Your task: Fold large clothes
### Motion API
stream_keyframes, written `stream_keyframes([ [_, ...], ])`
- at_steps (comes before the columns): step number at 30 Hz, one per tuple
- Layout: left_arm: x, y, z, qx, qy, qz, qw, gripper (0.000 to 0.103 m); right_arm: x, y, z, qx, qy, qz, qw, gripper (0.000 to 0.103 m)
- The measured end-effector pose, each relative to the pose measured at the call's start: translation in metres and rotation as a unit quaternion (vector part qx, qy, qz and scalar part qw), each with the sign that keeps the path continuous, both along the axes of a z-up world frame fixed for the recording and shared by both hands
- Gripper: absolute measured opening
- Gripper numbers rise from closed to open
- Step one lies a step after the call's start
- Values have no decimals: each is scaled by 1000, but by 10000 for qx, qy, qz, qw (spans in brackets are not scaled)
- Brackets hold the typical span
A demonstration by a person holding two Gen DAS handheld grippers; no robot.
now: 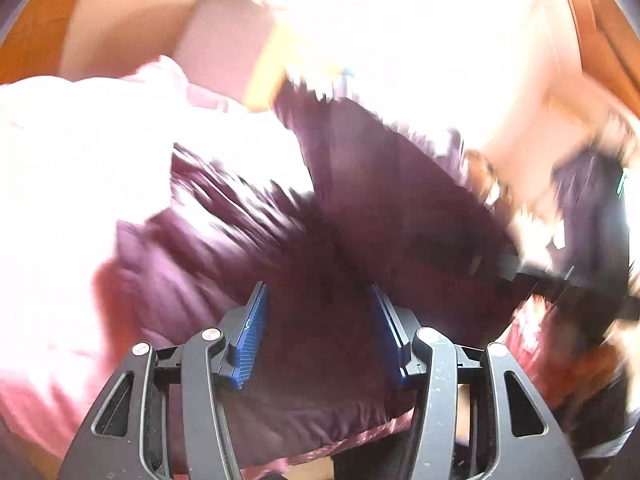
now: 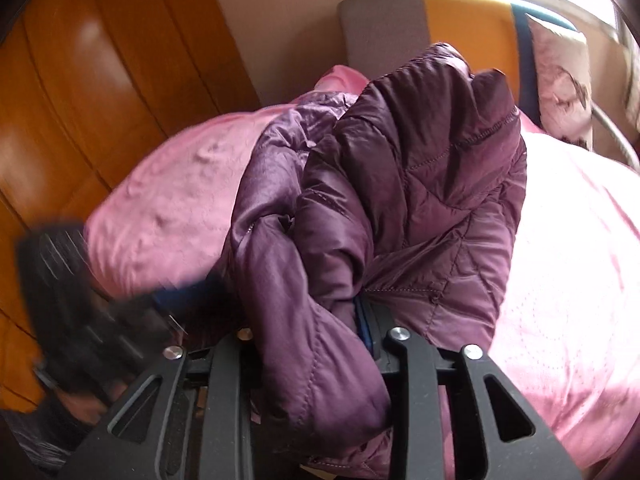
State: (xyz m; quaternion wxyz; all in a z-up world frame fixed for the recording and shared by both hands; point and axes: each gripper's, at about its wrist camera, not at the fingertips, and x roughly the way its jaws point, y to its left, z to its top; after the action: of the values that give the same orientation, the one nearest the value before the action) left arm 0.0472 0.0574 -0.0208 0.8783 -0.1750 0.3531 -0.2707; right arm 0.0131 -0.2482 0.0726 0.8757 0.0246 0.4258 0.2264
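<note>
Right gripper [image 2: 316, 312]: fingers mostly buried in fabric; only a strip of one blue finger pad [image 2: 365, 328] visible. Narrowly parted and clamped on a thick bunched fold of the dark purple quilted puffer jacket [image 2: 420, 168]. Fold passing between the black finger arms and spilling down toward the camera.

Left gripper [image 1: 318, 312]: both blue ribbed finger pads [image 1: 252, 332] in plain view, roughly half open. Purple jacket [image 1: 320, 208] fabric filling the gap between them and running back under the gripper body. Pads appearing to bear on the fabric at both sides, thus gripping a wide bundle; heavy motion blur, contact not fully certain.

Jacket: lifted and bunched between the two grippers, draped above the pink quilted bed cover [image 2: 568, 260]. Diamond stitching and a seam line clear in the right wrist view; shiny lining showing at the left of the bundle there.

Outward, right wrist view: left gripper [image 2: 176, 300] seen blurred at lower left, low against the jacket's edge. Orange-brown wooden wardrobe panels [image 2: 80, 100] beyond the bed at left. Grey and yellow headboard [image 2: 460, 28] behind the jacket; floral pillow [image 2: 560, 80] leaning beside it, bright window above.

Left wrist view: upper half blown out by glare; right gripper [image 1: 580, 240] a dark smear at right.
</note>
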Motion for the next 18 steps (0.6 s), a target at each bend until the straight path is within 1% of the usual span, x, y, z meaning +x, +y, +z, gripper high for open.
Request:
stream_keyframes([
  [1,2,17,10,-217,-80,85,9997,51,-1,11,-3,-150,-28,104,9998,32],
  [3,8,34,22,-550,-160,38,9983,51,-2,30,-11,-375,-48,261,9989,37],
  [4,11,41,28,-750,-195,3,9970,51,-4,43,-17,-502,-74,339,9981,38],
  [6,18,47,33,-951,-198,-98,9952,52,-10,59,-24,-737,-211,488,9959,41],
  [7,26,44,33,-956,-114,-214,9951,52,-15,63,-27,-841,-306,559,9944,41],
  [8,31,42,34,-905,-75,-226,9956,52,-17,67,-29,-895,-363,601,9935,41],
  [9,39,38,34,-841,-47,-267,9961,59,-20,70,-31,-946,-418,640,9926,41],
  [10,44,30,32,-755,27,-389,9964,60,-23,73,-33,-1020,-504,703,9910,41],
  [12,55,15,30,-555,153,-456,9973,63,-32,78,-35,-1120,-699,843,9877,44],
  [13,67,7,27,-451,273,-610,9967,63,-35,78,-36,-1114,-757,905,9867,45],
  [14,71,2,25,-324,338,-583,9972,63,-37,80,-34,-1056,-796,964,9865,48],
  [15,80,-3,21,-123,469,-489,9976,56,-38,88,-30,-915,-800,1063,9869,56],
  [16,87,-7,19,-29,600,-549,9967,46,-39,83,-27,-733,-779,1177,9873,62],
  [17,88,-12,19,42,646,-550,9964,29,-41,78,-24,-531,-765,1303,9871,73],
  [18,94,-14,18,42,706,-578,9958,23,-43,71,-19,-282,-714,1461,9863,80],
])
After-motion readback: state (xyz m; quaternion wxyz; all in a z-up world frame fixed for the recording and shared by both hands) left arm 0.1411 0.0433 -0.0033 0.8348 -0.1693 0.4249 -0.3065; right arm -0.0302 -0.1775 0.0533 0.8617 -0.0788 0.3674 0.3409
